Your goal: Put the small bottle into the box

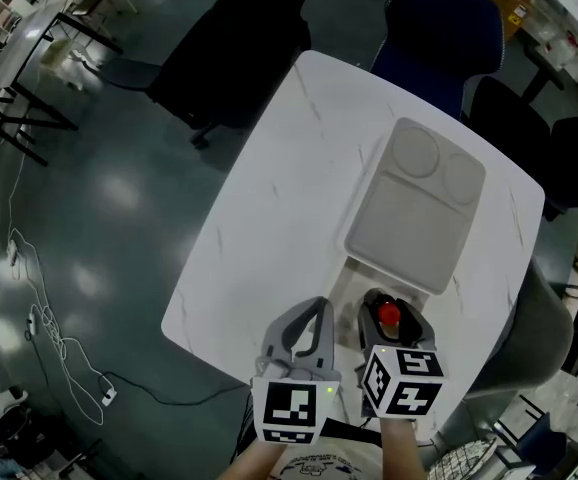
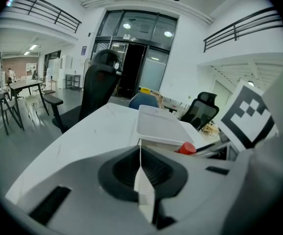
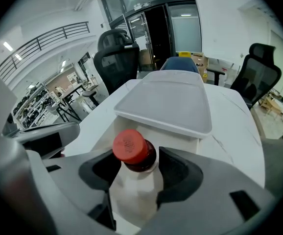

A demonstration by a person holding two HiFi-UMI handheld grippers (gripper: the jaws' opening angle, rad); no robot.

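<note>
My right gripper (image 1: 390,306) is shut on a small white bottle (image 3: 131,180) with a red cap (image 3: 129,146); the bottle stands upright between the dark pads. In the head view the cap (image 1: 388,314) shows just short of the near end of the white box (image 3: 180,133). A flat white lid (image 1: 414,203) covers most of the box, leaving a gap at the near end. My left gripper (image 1: 315,310) is beside the right one, its jaws shut with nothing held. From the left gripper view, the lid (image 2: 160,124) and red cap (image 2: 186,148) lie ahead to the right.
The white table (image 1: 269,218) ends close to both grippers at its near edge. A blue chair (image 1: 439,18) and a black chair (image 1: 239,48) stand at the far side, a grey chair (image 1: 544,338) at the right. Cables (image 1: 49,328) lie on the floor to the left.
</note>
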